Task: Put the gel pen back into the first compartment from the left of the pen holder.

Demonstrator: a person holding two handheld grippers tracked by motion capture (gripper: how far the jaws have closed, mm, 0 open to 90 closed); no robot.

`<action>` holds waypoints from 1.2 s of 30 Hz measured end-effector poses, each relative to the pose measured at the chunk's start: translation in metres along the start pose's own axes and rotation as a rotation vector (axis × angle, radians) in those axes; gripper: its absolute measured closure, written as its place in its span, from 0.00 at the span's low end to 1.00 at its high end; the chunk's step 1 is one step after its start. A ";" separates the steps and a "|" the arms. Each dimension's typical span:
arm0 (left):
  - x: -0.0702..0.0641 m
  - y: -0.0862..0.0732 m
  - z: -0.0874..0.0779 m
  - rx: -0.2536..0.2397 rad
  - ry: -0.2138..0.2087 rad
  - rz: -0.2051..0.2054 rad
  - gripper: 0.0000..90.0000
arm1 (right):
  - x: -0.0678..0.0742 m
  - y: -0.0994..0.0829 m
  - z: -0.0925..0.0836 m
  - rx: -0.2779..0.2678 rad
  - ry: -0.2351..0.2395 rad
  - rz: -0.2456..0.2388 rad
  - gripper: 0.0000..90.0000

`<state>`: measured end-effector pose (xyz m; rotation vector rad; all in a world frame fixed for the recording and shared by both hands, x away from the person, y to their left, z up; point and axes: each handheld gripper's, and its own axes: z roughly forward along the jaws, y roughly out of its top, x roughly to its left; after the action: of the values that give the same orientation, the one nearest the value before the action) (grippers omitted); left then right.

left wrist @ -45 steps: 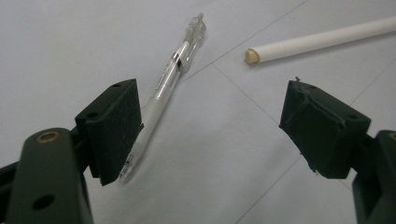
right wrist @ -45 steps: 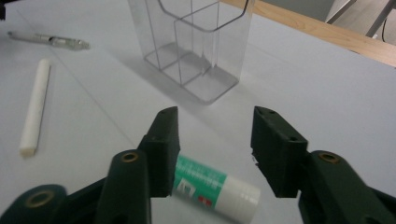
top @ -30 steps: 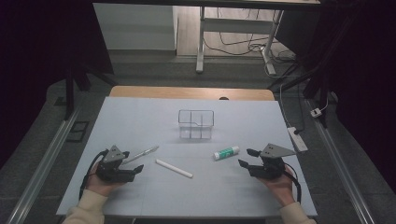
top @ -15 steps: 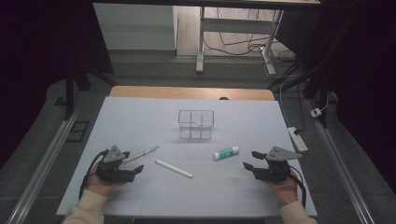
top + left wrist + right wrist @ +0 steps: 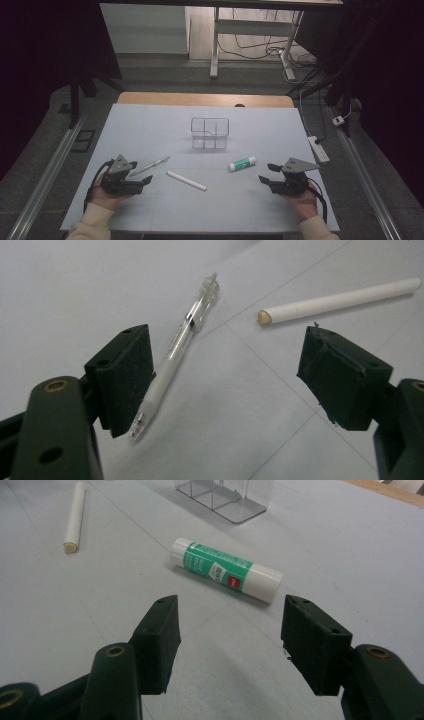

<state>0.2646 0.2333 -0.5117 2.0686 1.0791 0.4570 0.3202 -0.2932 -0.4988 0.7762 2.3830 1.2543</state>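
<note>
The glue stick [image 5: 226, 576], white with a green label, lies on its side on the pale counter [image 5: 150, 125], to the near right of the clear divided holder [image 5: 210, 133] and just ahead of the right tongs [image 5: 230, 645]. Compared with 1 second ago, the right tongs have drawn back a little toward the near right edge, so the gap between them and the glue stick is now slightly larger; the stick itself has not moved. Their jaws stand wide apart with nothing between them, and the opening has hardly changed. I judge that the hand is lining up for a reach, and that no grasp has begun. Further left, the white stick [image 5: 186, 180] lies at the middle of the counter and the clear pen [image 5: 175, 352] lies beside the left tongs [image 5: 230, 375]. These tongs rest in the same place as before, jaws wide open; the pen runs close along the left jaw, but nothing is pinched. All 3 loose items are outside the holder, so the tidying work seems to be at its very start.
</note>
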 end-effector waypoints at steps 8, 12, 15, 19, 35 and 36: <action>-0.001 0.012 -0.010 0.028 0.028 0.012 0.27 | -0.001 0.000 0.002 0.000 -0.004 0.003 0.44; 0.004 0.022 -0.008 0.089 0.027 0.049 0.28 | -0.002 0.001 -0.002 -0.010 -0.017 0.002 0.44; 0.012 0.027 -0.003 0.137 0.024 0.057 0.29 | -0.003 -0.001 -0.001 0.004 -0.020 0.005 0.44; 0.022 0.029 0.005 0.198 0.015 0.059 0.32 | -0.003 -0.001 0.000 0.014 -0.021 0.000 0.44; 0.042 0.035 0.033 0.352 -0.045 0.085 0.38 | -0.002 -0.003 0.003 0.024 -0.007 0.011 0.43; 0.043 0.035 0.035 0.358 -0.053 0.086 0.39 | -0.002 -0.002 0.003 0.017 0.000 0.025 0.43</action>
<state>0.3297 0.2399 -0.5096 2.4326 1.1067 0.2623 0.3227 -0.2938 -0.5018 0.8136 2.3935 1.2458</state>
